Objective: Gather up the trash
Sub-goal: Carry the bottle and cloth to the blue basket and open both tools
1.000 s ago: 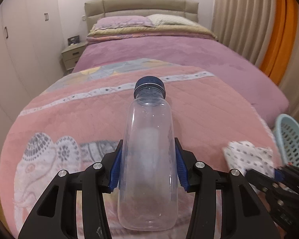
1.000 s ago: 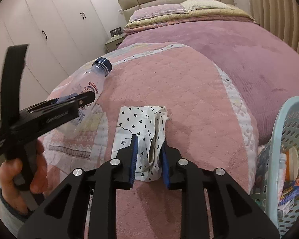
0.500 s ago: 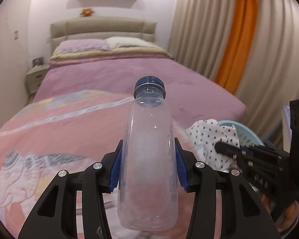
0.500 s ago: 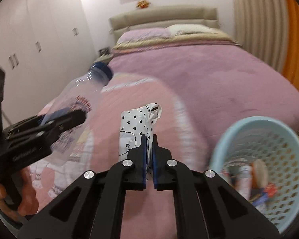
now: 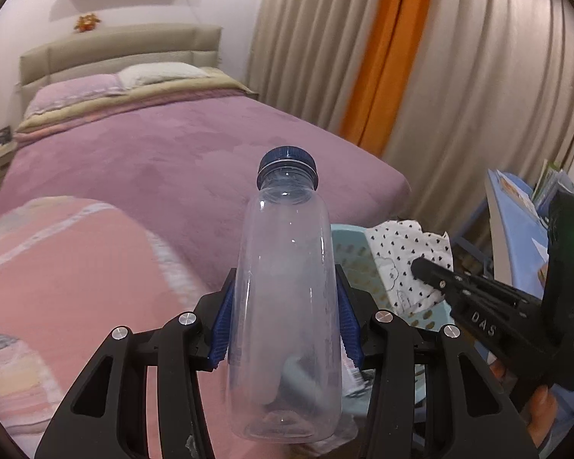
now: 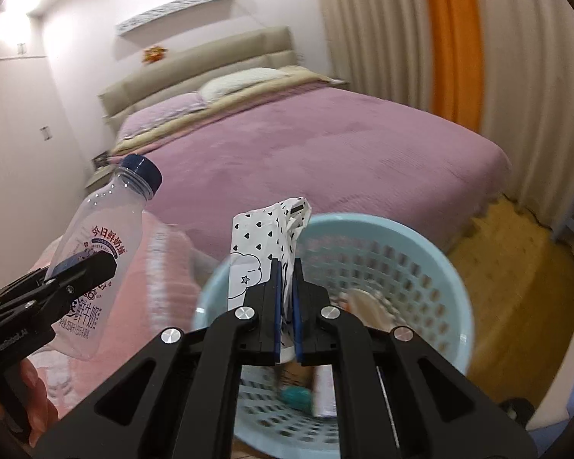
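1. The left gripper is clamped on a clear plastic bottle; both blue pads press the bottle's sides around mid-body.
2. The bottle points away from the camera, blue cap at the far end. It appears empty. In the right wrist view it carries red and blue printed lettering.
3. The right gripper is closed tight on a white wrapper printed with small black hearts. The wrapper sticks up from between the pads.
4. The landmark is a light-blue perforated basket, seen below the right gripper.
5. The wrapper hangs above the basket's near rim, clear of the contents.
6. The bottle is held left of the basket, over the pink quilt, outside the rim.
7. Inside the basket lie several items, blurred; a teal piece and a pale packet can be made out.
8. A bed with a purple cover lies beyond the basket. Beige curtains with an orange panel hang to its far right.
9. The basket stands on a wooden floor.
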Demonstrator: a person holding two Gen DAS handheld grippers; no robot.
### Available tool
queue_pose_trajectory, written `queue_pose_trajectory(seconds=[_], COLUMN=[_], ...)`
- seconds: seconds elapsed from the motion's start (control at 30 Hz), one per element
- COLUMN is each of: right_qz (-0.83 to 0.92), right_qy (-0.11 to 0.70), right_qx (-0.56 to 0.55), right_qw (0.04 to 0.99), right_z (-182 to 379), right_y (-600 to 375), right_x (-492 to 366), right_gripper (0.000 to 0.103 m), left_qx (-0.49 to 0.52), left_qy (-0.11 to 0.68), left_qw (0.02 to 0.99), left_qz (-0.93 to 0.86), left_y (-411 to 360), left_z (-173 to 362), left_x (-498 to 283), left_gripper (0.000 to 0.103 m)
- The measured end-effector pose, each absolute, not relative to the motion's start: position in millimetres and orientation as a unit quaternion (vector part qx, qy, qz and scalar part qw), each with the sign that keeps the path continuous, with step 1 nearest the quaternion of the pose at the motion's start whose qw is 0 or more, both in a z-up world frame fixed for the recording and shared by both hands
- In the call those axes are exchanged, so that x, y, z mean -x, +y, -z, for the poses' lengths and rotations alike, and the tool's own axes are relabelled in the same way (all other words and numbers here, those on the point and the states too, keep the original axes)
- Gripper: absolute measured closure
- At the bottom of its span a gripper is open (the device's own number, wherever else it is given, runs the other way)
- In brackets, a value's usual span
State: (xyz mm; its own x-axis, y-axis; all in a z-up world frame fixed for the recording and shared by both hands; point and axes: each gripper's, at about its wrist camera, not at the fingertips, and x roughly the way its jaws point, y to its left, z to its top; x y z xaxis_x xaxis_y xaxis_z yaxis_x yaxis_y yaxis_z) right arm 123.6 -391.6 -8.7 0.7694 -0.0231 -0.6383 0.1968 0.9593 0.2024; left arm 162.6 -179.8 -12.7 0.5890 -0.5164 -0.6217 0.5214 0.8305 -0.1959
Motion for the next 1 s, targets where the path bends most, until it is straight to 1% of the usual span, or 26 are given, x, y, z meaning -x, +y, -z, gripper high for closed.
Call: queue_pose_trajectory(seconds=[0.07,0.1,0.13,0.2,0.27,0.3,0.4,0.47,0.53,0.6,0.67,0.73,0.77,0.83,0.97,1.0], right_qz=[0.070,0.080,0.082,0.083,0.086,0.086,0.079,0.077,0.079,0.071,0.066,0.062,0.058,0.058,0.055,0.059], right_qy=[0.341,0.351,0.356,0.366,0.382,0.383,0.385,0.380,0.374,0.367,0.356,0.339,0.328,0.311,0.277,0.263], right_qx=[-0.133,-0.137,-0.140,-0.145,-0.150,-0.152,-0.157,-0.150,-0.147,-0.146,-0.144,-0.142,-0.141,-0.142,-0.136,-0.119], right_qw=[0.928,0.923,0.920,0.915,0.908,0.907,0.906,0.909,0.913,0.916,0.921,0.928,0.932,0.938,0.950,0.956], right_z=[12,17,20,25,34,35,40,39,40,38,34,29,26,24,16,14], right_y=[-402,-408,-413,-422,-426,-428,-426,-421,-412,-405,-398,-390,-386,-381,-363,-354], right_x=[-123,-124,-127,-129,-130,-130,-127,-123,-120,-117,-113,-106,-101,-96,-86,-81], right_gripper=[0.100,0.098,0.096,0.095,0.093,0.090,0.086,0.078,0.057,0.055,0.055,0.055,0.054,0.045,0.043,0.043], left_qx=[-0.010,-0.011,-0.014,-0.018,-0.020,-0.023,-0.030,-0.027,-0.019,-0.011,-0.008,-0.006,-0.007,-0.010,-0.027,-0.039], left_qy=[0.364,0.367,0.369,0.368,0.372,0.370,0.360,0.354,0.348,0.340,0.334,0.320,0.314,0.292,0.247,0.228], left_qw=[0.883,0.881,0.880,0.881,0.879,0.880,0.887,0.892,0.898,0.905,0.911,0.922,0.927,0.941,0.963,0.969], left_qz=[0.297,0.298,0.298,0.296,0.298,0.298,0.287,0.280,0.270,0.256,0.242,0.217,0.206,0.172,0.107,0.084], left_y=[-195,-197,-200,-200,-196,-190,-173,-162,-144,-125,-113,-95,-89,-74,-53,-49], left_z=[23,25,27,32,36,37,33,29,26,24,21,19,18,17,18,20], left_x=[-169,-172,-174,-171,-168,-165,-156,-152,-147,-139,-131,-121,-117,-105,-85,-79], left_gripper=[0.058,0.053,0.044,0.039,0.038,0.038,0.034,0.033,0.032,0.031,0.028,0.021,0.020,0.016,0.010,0.009])
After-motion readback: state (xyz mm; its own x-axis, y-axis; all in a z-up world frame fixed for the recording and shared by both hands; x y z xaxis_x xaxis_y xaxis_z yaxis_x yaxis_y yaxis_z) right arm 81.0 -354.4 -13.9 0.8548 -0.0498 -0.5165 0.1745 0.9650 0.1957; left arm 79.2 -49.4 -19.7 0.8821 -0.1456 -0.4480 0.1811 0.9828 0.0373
